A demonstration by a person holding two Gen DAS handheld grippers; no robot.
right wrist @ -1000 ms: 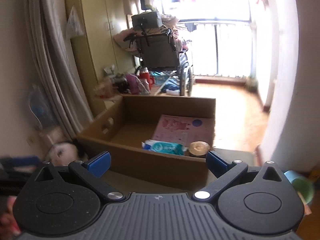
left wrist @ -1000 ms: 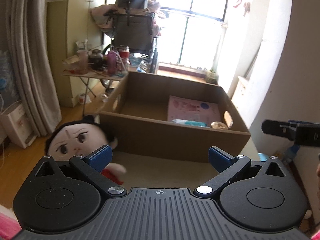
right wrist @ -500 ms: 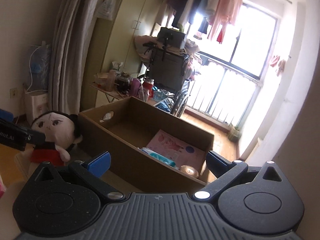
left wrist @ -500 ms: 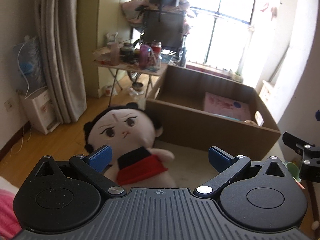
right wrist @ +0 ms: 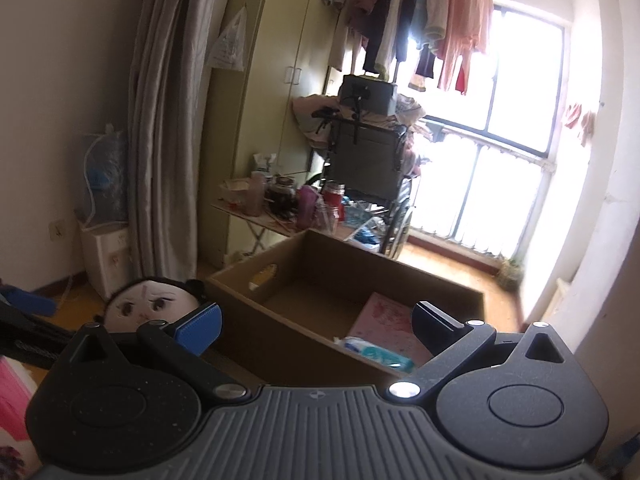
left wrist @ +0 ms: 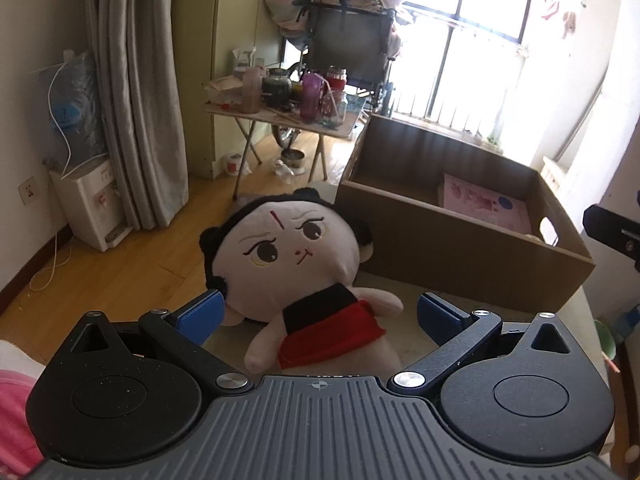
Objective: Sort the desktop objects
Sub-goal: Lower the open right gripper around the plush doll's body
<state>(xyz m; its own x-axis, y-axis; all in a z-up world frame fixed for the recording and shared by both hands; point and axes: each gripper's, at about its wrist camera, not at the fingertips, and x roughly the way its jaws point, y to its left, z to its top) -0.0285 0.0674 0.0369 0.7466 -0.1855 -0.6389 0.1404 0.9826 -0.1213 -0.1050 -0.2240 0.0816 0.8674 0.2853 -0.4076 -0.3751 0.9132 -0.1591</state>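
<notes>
A plush doll (left wrist: 288, 256) with a pale face, black hair and a red skirt lies on the table, left of a cardboard box (left wrist: 460, 240). My left gripper (left wrist: 318, 314) is open, its blue pads on either side of the doll's body without touching it. In the right wrist view the doll's head (right wrist: 148, 304) peeks out behind the left finger, and my right gripper (right wrist: 316, 320) is open and empty above the box (right wrist: 280, 320). Inside the box lie a pink booklet (right wrist: 384, 320) and a teal wipes pack (right wrist: 376, 354).
A folding table (left wrist: 280, 116) crowded with bottles and jars stands behind, with a wheelchair (left wrist: 348, 44) by the window. A white appliance (left wrist: 92, 208) sits by the curtain at left. A green cup (left wrist: 604, 340) is at the table's right edge. Pink cloth (left wrist: 16, 400) lies at lower left.
My left gripper swung left and down onto the doll, which now lies between its pads. My right gripper rose and tilted up, so the box sits lower in its view.
</notes>
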